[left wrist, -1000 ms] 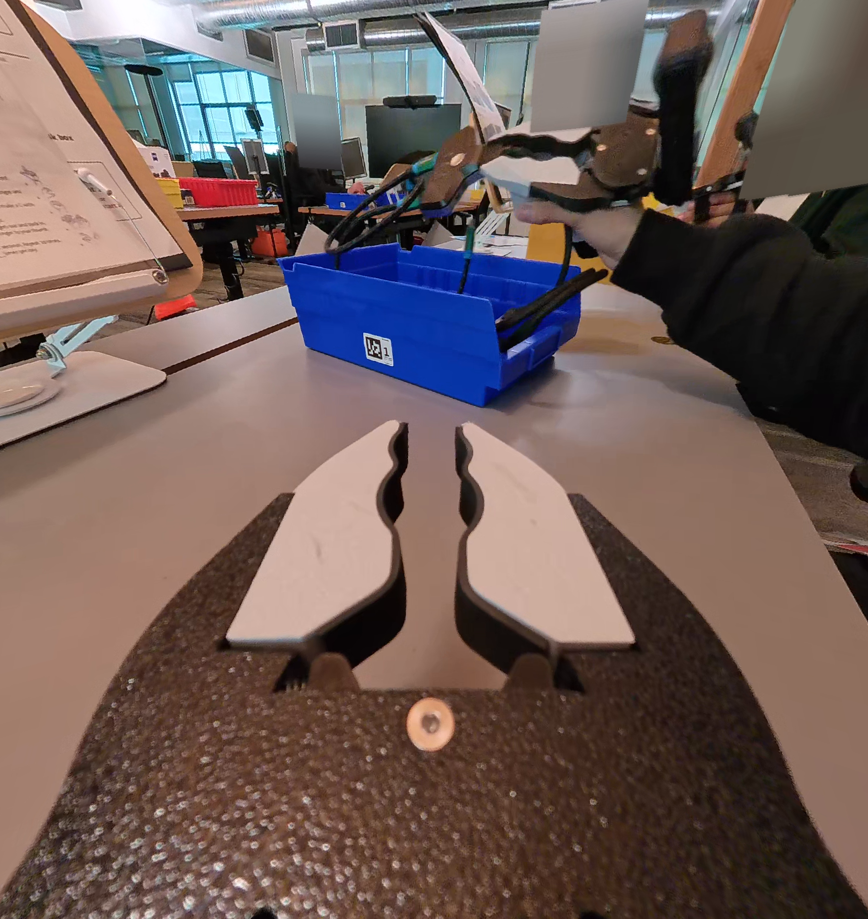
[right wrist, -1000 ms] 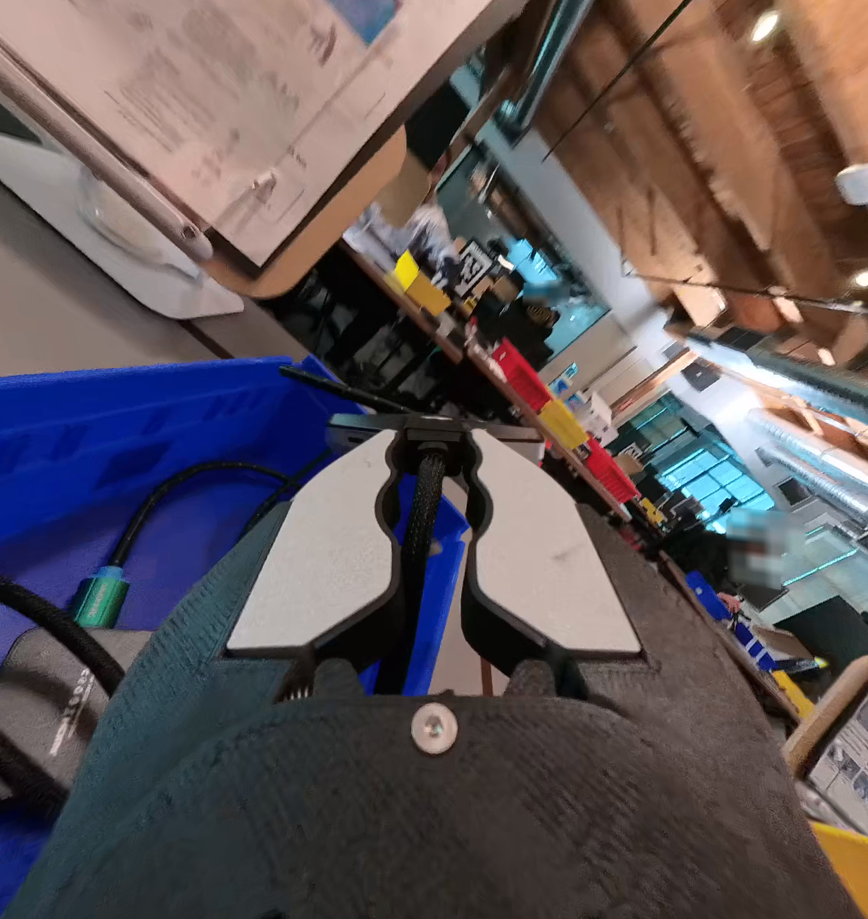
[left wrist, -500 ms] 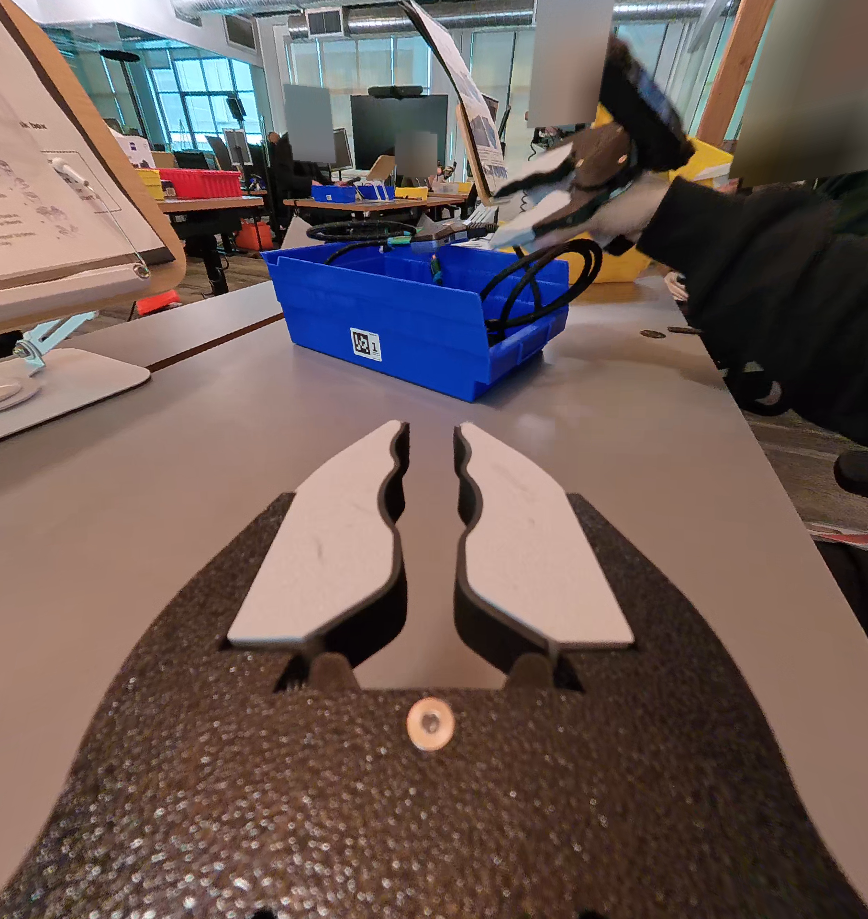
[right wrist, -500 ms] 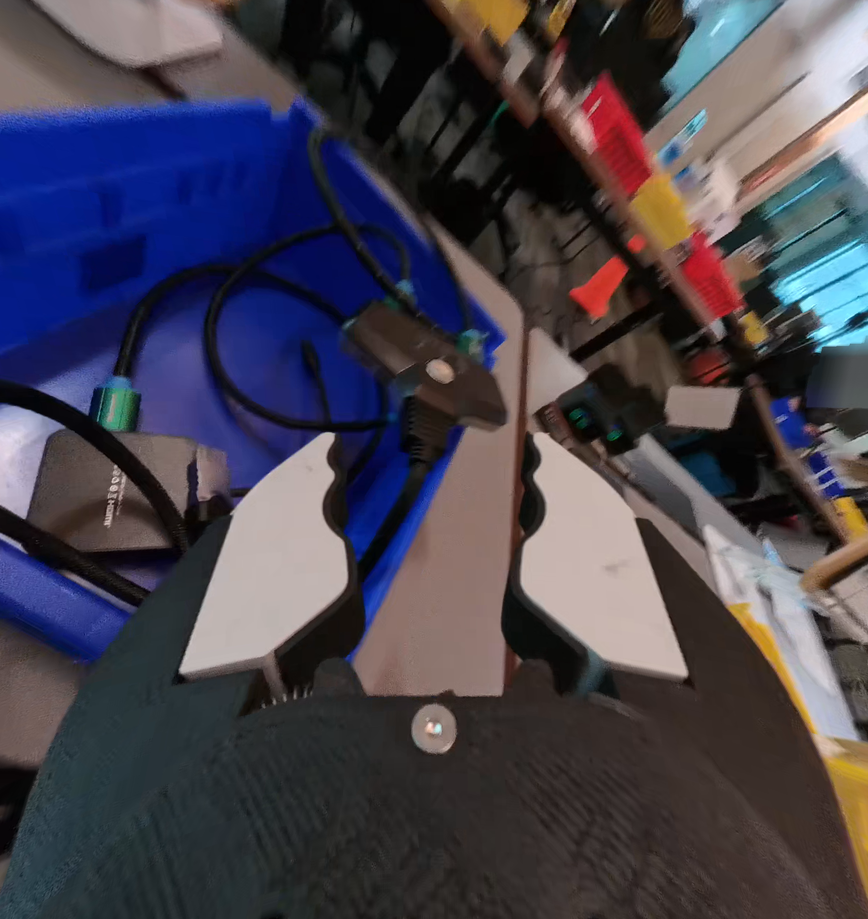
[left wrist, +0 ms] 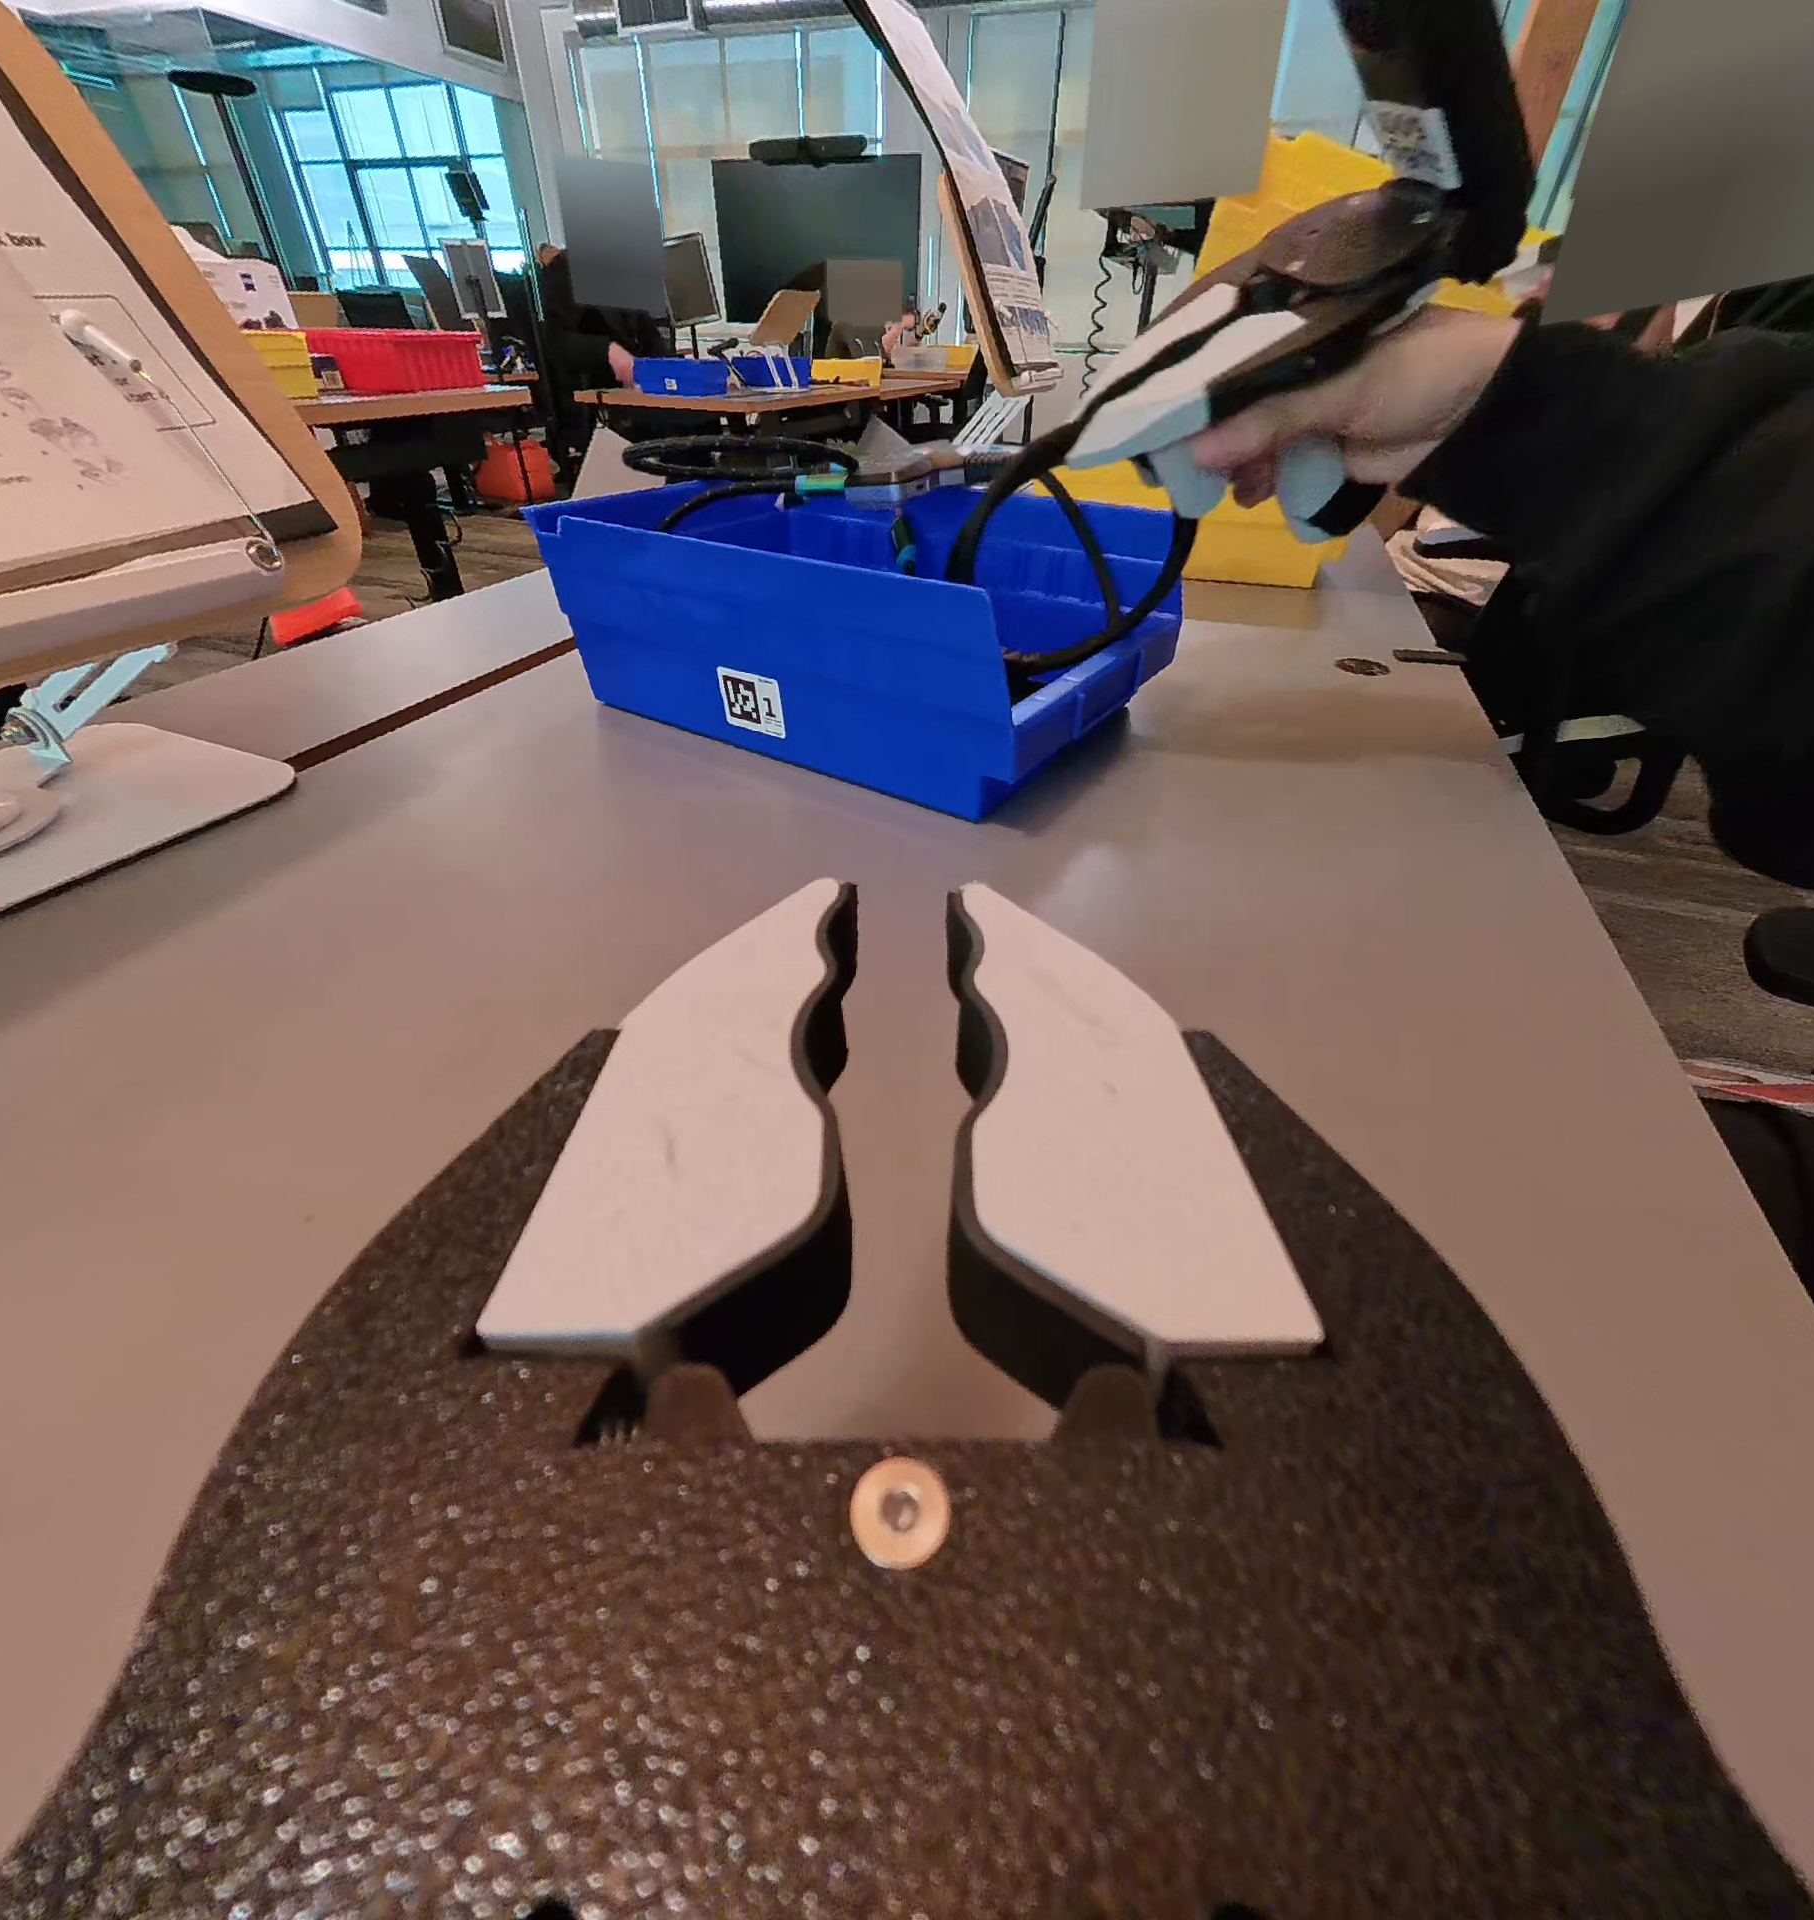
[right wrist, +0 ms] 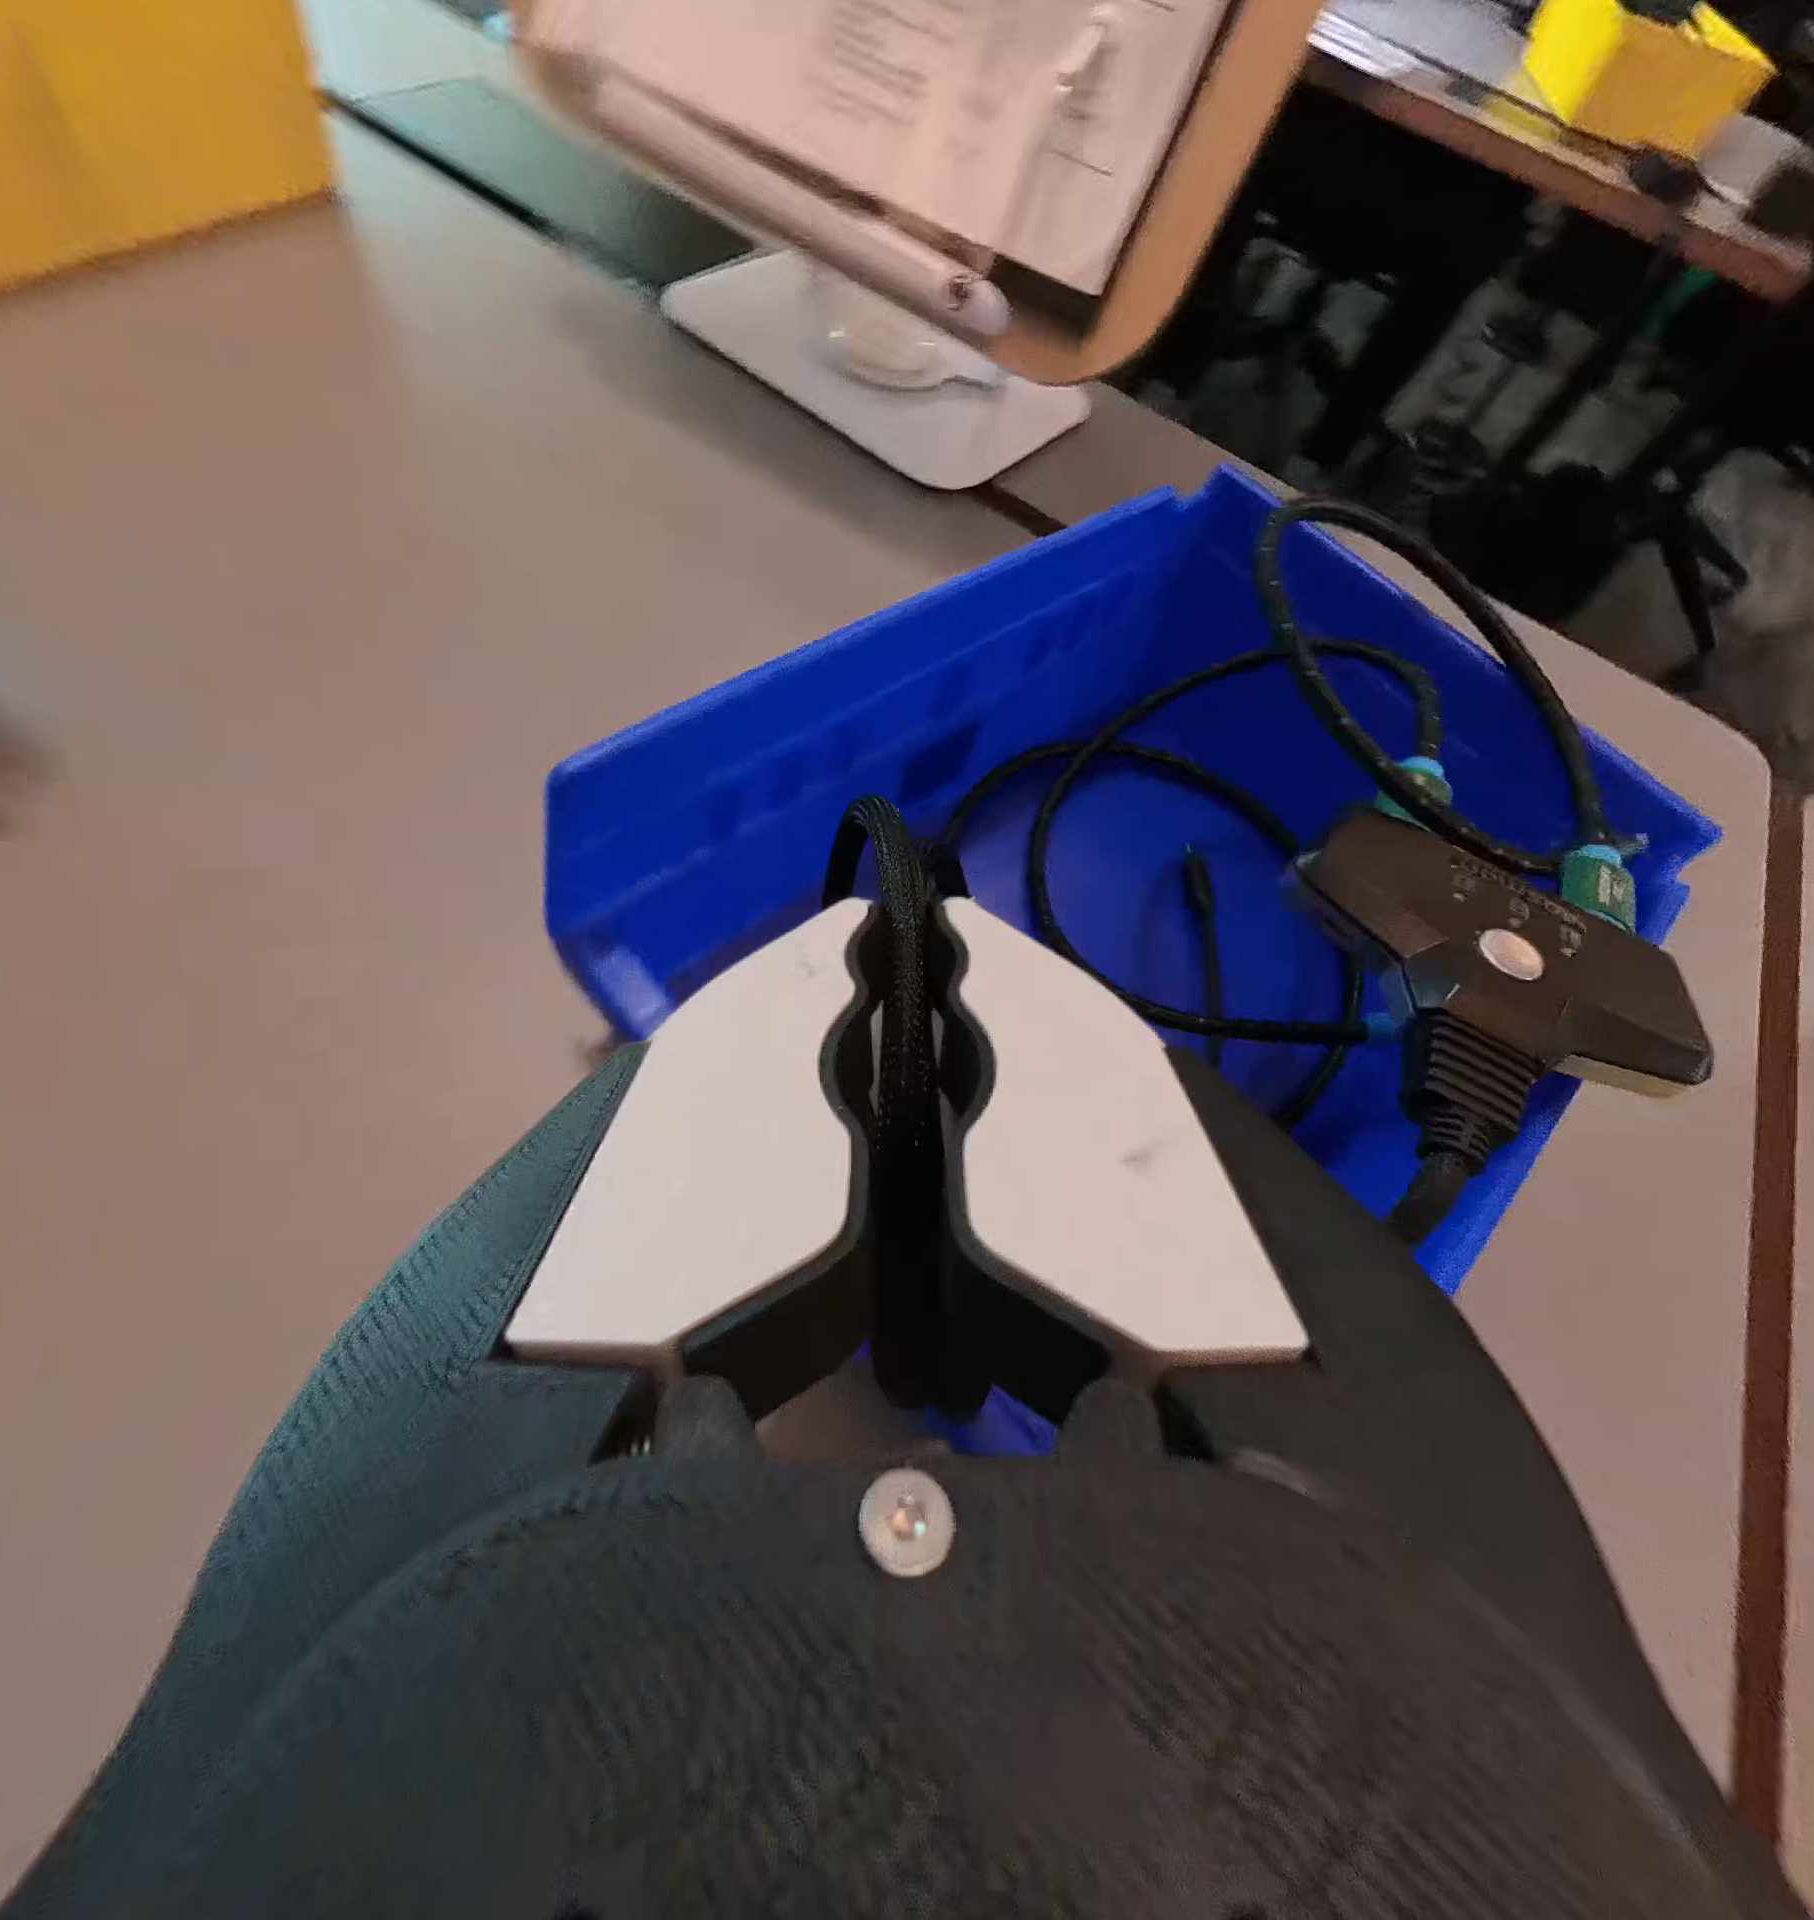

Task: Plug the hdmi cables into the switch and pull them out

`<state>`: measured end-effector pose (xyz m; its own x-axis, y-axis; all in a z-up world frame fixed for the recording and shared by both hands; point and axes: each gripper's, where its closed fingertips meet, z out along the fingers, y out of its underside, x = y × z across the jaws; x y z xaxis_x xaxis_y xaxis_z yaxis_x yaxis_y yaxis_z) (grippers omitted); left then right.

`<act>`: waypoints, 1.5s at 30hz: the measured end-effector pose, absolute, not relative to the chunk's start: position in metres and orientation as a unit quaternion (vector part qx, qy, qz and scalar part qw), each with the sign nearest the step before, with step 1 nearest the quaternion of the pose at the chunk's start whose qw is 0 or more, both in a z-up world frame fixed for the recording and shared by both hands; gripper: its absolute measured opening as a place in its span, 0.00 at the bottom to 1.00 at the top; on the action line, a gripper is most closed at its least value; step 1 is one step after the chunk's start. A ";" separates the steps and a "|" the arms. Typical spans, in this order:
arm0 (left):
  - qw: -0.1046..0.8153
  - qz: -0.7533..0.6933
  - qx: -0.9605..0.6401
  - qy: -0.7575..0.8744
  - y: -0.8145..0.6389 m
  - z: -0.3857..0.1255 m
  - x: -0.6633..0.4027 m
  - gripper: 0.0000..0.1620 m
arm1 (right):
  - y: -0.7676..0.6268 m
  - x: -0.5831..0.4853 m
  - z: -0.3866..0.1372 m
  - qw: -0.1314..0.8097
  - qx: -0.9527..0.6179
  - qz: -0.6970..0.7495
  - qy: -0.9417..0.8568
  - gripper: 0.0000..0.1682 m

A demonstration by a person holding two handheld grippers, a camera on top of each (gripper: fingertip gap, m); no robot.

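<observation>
- Switch (right wrist: 1505, 971) hanging over blue bin's (right wrist: 882, 748) far right corner, two green-tipped cables (right wrist: 1422, 665) plugged in.
- Right gripper (right wrist: 908, 920) now clenched on braided cable (right wrist: 903, 997), regripped after letting go: extraction pending.
- Left gripper (left wrist: 898, 899) parted, empty, near on table (left wrist: 363, 935).

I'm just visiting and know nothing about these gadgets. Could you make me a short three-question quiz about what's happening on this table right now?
1. True or false: the left gripper is holding a cable.
2. What is the right gripper clamped on? A) the blue bin's wall B) a black braided cable C) the document stand
3. Fill in: the black switch, with green-ended plugs in it, hangs over the ____ bin.

Key:
1. False. Its fingers stand apart over the bare grey table, with nothing between them.
2. B. The black braided cable runs between its closed fingers.
3. Blue.
</observation>
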<state>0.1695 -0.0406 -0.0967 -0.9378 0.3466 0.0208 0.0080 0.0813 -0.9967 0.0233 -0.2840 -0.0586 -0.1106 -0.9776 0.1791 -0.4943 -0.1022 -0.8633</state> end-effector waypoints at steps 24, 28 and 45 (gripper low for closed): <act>0.019 0.671 0.013 -0.741 -0.059 -0.099 0.195 0.22 | -0.268 -0.024 -0.044 0.388 -0.382 -0.486 0.683 0.64; 0.051 0.661 0.091 -0.744 -0.107 -0.095 0.165 0.49 | -0.288 -0.048 -0.056 0.402 -0.342 -0.462 0.713 0.65; -0.114 0.512 0.028 -0.851 -0.287 -0.124 0.125 0.18 | -0.315 -0.087 -0.039 0.375 -0.301 -0.514 0.710 0.59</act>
<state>0.1249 -0.2866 -0.1238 -0.9725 -0.1649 -0.1648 0.0682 0.4748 -0.8775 -0.0874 -0.3148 -0.0391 -0.5374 -0.8129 -0.2242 -0.0413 0.2910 -0.9558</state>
